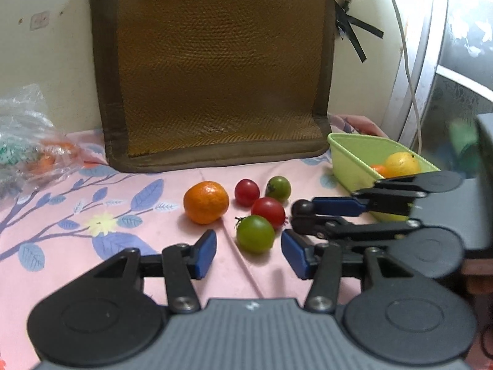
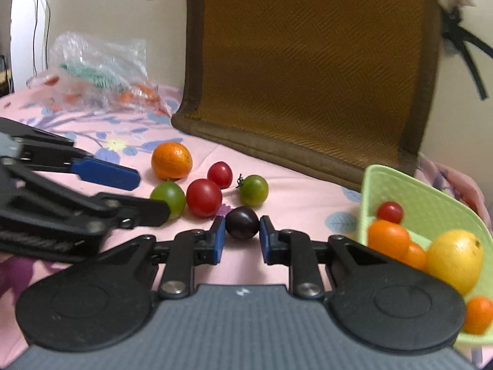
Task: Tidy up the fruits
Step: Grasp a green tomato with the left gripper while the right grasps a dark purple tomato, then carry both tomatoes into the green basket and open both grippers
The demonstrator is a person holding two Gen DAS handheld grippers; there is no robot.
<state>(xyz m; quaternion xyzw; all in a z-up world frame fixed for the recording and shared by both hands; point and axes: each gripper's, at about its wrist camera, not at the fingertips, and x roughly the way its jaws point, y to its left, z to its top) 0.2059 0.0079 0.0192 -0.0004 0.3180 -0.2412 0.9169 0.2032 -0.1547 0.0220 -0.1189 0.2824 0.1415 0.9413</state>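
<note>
On the pink floral cloth lie an orange (image 1: pixel 205 202), two red tomatoes (image 1: pixel 246 192) (image 1: pixel 268 212) and two green tomatoes (image 1: pixel 279 188) (image 1: pixel 255 238). My left gripper (image 1: pixel 249 252) is open, and the nearer green tomato sits just ahead of its blue pads. My right gripper (image 2: pixel 242 240) is shut on a dark purple tomato (image 2: pixel 242 222), low over the cloth. It reaches in from the right in the left wrist view, right gripper (image 1: pixel 303 214). The green basket (image 2: pixel 400 178) at the right holds a lemon (image 2: pixel 456 256), small oranges and a red tomato (image 2: pixel 389 212).
A brown woven mat (image 1: pixel 215 71) leans against the wall behind the fruit. A crumpled plastic bag (image 2: pixel 98 71) with items inside lies at the far left. A white cable (image 1: pixel 409 71) hangs down the wall near the basket (image 1: pixel 348 151).
</note>
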